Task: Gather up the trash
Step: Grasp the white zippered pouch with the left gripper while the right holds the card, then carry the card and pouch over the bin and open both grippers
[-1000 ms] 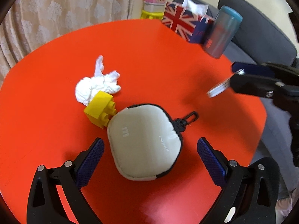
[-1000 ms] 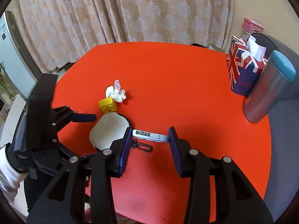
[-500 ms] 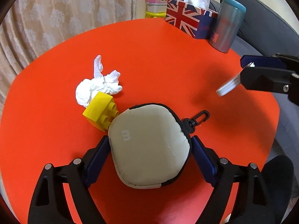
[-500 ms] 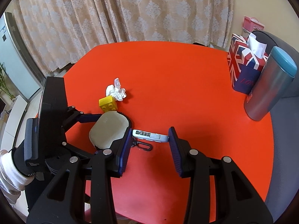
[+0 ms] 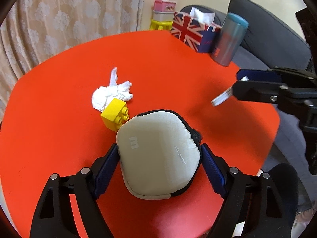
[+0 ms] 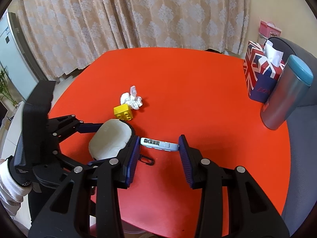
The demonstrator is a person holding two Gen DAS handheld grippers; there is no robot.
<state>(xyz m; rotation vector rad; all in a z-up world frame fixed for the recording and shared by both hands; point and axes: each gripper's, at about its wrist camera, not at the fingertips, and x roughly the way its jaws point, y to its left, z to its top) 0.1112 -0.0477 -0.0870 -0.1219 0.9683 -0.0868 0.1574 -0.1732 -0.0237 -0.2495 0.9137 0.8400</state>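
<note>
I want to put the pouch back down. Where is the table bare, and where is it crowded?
Bare: the red table between the crumpled tissue and the flag tissue box, and its curtain-side edge. Crowded: the near left, where the yellow brick, the tissue, the pouch in the left claw and the right claw with its silver item cluster.

A home living room: patterned curtains, grey sofa, red table with flag-print tissue box.

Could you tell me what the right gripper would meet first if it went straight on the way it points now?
Beyond the small silver device its pads already clamp, the right gripper would probably meet bare red table first; depth is unclear.
</note>
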